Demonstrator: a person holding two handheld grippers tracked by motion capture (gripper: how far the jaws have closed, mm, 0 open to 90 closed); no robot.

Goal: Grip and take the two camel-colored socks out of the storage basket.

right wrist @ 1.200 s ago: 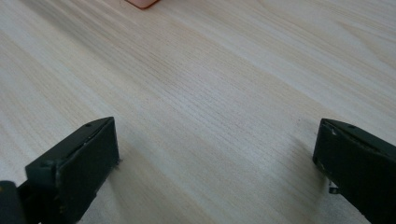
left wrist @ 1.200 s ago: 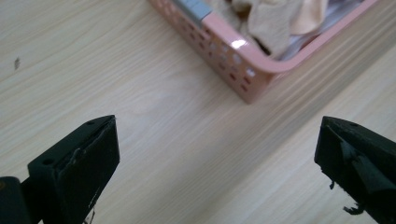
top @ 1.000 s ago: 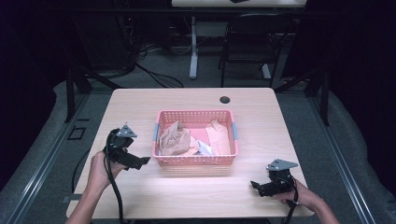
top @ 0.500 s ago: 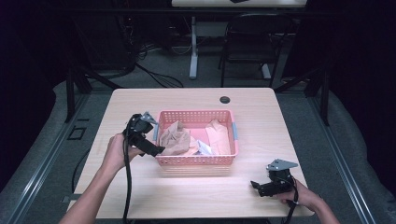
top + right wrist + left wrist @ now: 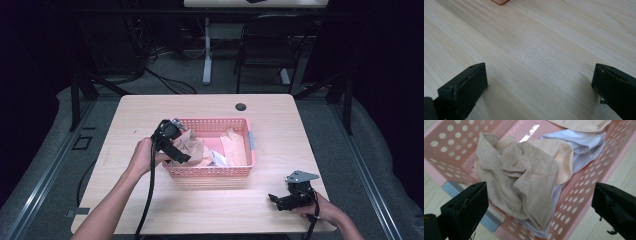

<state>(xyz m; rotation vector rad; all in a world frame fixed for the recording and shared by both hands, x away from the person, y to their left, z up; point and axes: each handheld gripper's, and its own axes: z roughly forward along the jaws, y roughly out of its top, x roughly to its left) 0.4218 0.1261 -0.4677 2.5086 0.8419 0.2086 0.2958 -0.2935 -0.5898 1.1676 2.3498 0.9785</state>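
A pink perforated basket (image 5: 235,171) stands in the middle of the wooden table (image 5: 150,110). It holds crumpled cloths: a tan one (image 5: 524,177) at its left end, a peach one (image 5: 559,152) and a white one (image 5: 584,142). My left gripper (image 5: 181,156) hangs open over the basket's left end, its jaws wide apart above the tan cloth (image 5: 192,147), holding nothing. My right gripper (image 5: 274,199) rests open near the table's front right, over bare wood, with a corner of the basket (image 5: 500,1) far ahead.
A small black round cap (image 5: 241,106) sits in the table's far edge. A peach cloth (image 5: 234,145) lies at the basket's right side. A chair (image 5: 270,45) and desk legs stand beyond the table. Bare wood lies left and front of the basket.
My left gripper has travelled from the table's left side to above the basket's left end. The right gripper has stayed where it was.
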